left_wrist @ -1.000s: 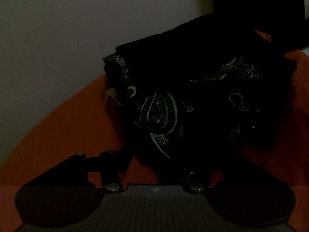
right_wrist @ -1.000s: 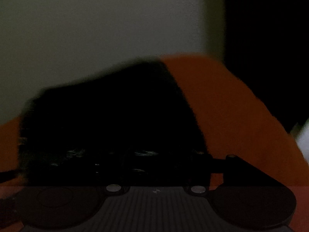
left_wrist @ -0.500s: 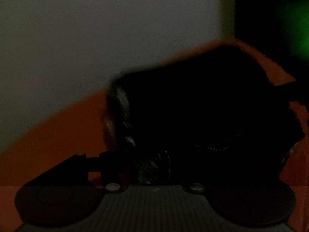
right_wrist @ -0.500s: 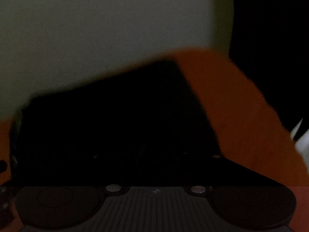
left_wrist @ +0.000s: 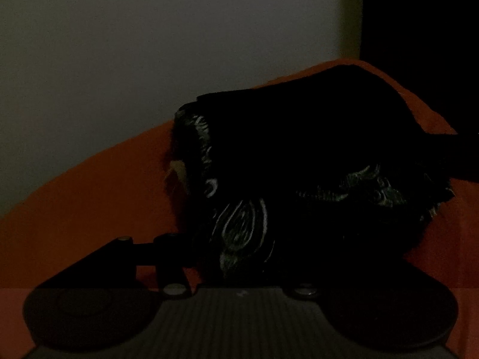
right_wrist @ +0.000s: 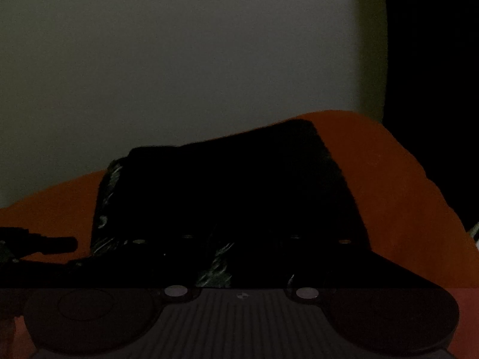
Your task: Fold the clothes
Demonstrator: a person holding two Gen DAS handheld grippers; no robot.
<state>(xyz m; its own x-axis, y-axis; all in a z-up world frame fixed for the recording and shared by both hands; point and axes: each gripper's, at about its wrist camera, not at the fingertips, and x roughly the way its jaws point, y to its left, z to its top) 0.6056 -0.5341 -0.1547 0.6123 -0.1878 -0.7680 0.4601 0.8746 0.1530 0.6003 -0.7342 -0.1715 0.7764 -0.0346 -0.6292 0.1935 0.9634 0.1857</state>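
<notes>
The scene is very dark. A black garment with a pale paisley print lies folded in a thick bundle on an orange cloth surface. It also shows in the right wrist view. My left gripper is at the near edge of the bundle; its left finger shows, the right one is hidden by cloth. My right gripper is pushed against the bundle's near side, its fingers lost in the black cloth. The other gripper's finger shows at the left.
A pale wall stands behind the orange surface. A dark area fills the far right. The orange surface drops off at its curved far edge.
Both grippers moved along the bundle; the view has steadied after blur. The bundle now sits lower and flatter in the left view, with the print showing again.
</notes>
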